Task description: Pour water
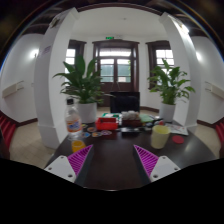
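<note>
Ahead, cluttered table [110,150], gripper [112,160] open.

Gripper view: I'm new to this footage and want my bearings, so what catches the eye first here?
Two large potted plants stand against the far wall, flanking a door. On the dark table, a clear bottle stands beyond the left finger and a yellow-filled cup beyond the right. The hand-held gripper is open, holding nothing.

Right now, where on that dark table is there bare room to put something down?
The table is bare just ahead of the open gripper, between bottle and yellow cup. Beyond that it is crowded: small items cluster at the far edge before the potted plants.
</note>
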{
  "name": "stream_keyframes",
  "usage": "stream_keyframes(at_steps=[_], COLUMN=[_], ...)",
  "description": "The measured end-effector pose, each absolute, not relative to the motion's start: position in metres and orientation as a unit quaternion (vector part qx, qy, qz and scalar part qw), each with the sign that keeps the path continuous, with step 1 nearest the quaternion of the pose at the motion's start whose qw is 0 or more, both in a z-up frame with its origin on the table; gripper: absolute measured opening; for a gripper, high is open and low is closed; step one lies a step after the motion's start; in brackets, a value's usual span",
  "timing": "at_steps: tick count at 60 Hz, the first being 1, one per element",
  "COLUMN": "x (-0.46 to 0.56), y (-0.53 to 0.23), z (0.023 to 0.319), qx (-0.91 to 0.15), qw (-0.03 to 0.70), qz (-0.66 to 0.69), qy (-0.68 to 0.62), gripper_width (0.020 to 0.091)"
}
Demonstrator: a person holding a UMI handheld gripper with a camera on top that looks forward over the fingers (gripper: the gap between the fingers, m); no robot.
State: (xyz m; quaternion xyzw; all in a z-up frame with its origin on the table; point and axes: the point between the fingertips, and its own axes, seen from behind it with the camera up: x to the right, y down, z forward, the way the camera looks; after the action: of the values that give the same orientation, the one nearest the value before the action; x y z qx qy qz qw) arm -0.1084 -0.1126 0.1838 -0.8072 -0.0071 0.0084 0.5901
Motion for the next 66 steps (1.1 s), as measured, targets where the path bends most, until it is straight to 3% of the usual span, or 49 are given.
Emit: stream_keyframes(at_steps=[12,23,45,50,53,55,56,58,59,66], x=[-0.176,-0.185,-0.197,-0.203,-0.196,-0.185,-0.195,-0.196,-0.195,-0.196], y=[-0.082,-0.030,0.062,0.070,0.075,0.098,0.073,0.075,0.077,0.073], z=[0.191,0.214,0.226,0.229,0.225,0.239,0.226,0.226,0.227,0.226], qx=[-0.798,-0.789,-0.779,-0.778,-0.779,-0.774,-0.774,-0.773,-0.773,-0.770], qw=[0.599,0.608,0.623,0.625,0.625,0.632,0.632,0.632,0.632,0.636], qz=[0.063,0.076,0.065,0.061,0.046,0.038,0.038,0.040,0.037,0.039], qy=[-0.033,-0.044,-0.041,-0.031,-0.020,-0.024,-0.024,-0.030,-0.032,-0.038], gripper_width=[0.0804,0.0796,0.0784,0.0703,0.0532,0.0507,0.0490,0.0495,0.0449,0.0375])
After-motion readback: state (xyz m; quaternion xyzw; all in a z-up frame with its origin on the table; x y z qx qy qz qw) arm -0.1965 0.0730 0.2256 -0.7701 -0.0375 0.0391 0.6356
